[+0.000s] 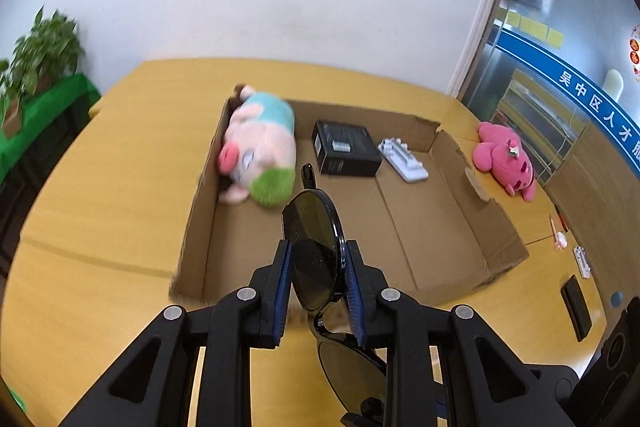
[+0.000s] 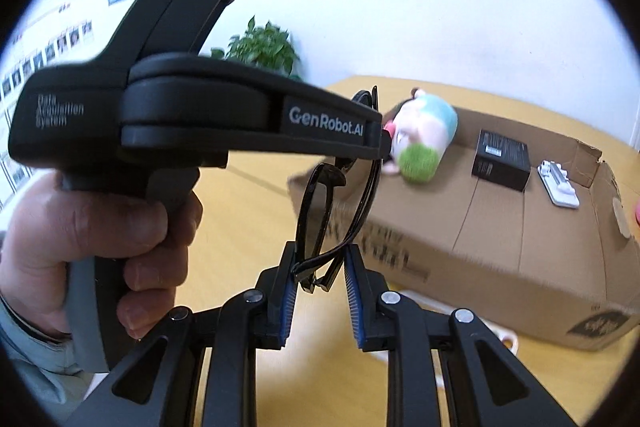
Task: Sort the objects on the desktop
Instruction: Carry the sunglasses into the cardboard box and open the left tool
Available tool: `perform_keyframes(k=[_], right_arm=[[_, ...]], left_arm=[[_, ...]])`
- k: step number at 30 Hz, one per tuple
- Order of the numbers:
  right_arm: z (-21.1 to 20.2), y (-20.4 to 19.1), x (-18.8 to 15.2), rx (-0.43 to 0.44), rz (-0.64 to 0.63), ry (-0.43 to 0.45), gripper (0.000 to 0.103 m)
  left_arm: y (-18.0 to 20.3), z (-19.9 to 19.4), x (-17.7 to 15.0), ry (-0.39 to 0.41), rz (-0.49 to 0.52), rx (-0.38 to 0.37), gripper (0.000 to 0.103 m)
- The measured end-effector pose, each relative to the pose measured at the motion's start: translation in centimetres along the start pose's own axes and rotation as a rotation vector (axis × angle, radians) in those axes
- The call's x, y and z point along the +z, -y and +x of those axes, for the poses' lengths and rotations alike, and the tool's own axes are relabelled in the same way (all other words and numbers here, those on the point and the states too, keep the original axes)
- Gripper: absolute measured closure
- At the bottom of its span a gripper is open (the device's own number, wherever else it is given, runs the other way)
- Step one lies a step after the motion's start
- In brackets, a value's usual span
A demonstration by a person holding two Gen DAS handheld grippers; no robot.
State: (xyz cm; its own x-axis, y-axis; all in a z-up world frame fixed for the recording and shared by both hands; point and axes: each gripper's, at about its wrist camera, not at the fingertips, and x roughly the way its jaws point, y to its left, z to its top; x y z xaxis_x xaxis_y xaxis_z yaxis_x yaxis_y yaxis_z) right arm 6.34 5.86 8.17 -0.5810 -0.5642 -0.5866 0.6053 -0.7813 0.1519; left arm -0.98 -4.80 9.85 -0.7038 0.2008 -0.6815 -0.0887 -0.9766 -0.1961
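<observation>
Here, clenched across one dark lens of the sunglasses point(image 1: 312, 227): the left gripper point(image 1: 319, 251), pads flat against both lens faces, second lens hanging below and behind the fingers. Seen beyond those fingertips: the open cardboard box point(image 1: 440, 227), holding, from left of the fingers to right, a plush pig point(image 1: 260, 151), a black carton point(image 1: 346, 153) and a white part point(image 1: 404, 161). Left outside the box, far to the right of the fingers: a pink plush point(image 1: 504, 157).

Closed on the folded temple ends of the same sunglasses: the right gripper point(image 2: 320, 255), with contact plain at the left pad and only slight at the right. Wrapped round the other gripper's handle, left of these fingers: a hand point(image 2: 100, 239).

Judged most likely to fail: the lens grip, a smooth curved face pinched edge-on and free to pivot or slide out under a small tilt. Judged next: a twisted frame or strained hinge, if drawn apart or rolled unequally between the two holds. Judged possible too: a scuffed lens from the ribbed pads, and a snag over the box if released on one side only.
</observation>
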Motion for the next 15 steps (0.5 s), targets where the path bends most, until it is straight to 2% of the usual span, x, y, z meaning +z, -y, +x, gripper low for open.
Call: perform_keyframes(k=[4, 8, 15], right_arm=[[0.4, 1.5, 2.3, 0.024, 0.061, 0.017, 0.082], [2.3, 3.4, 4.2, 0.044, 0.114, 0.008, 0.082], [6.8, 5.1, 5.3, 0.091, 0.189, -0.048, 0.081]], left_arm=[[0.2, 1.3, 2.8, -0.015, 0.048, 0.014, 0.078], [-0.7, 3.6, 5.0, -0.056, 0.050, 0.012, 0.078], [-2.9, 8.4, 6.2, -0.164, 0.031, 0.032, 0.079]])
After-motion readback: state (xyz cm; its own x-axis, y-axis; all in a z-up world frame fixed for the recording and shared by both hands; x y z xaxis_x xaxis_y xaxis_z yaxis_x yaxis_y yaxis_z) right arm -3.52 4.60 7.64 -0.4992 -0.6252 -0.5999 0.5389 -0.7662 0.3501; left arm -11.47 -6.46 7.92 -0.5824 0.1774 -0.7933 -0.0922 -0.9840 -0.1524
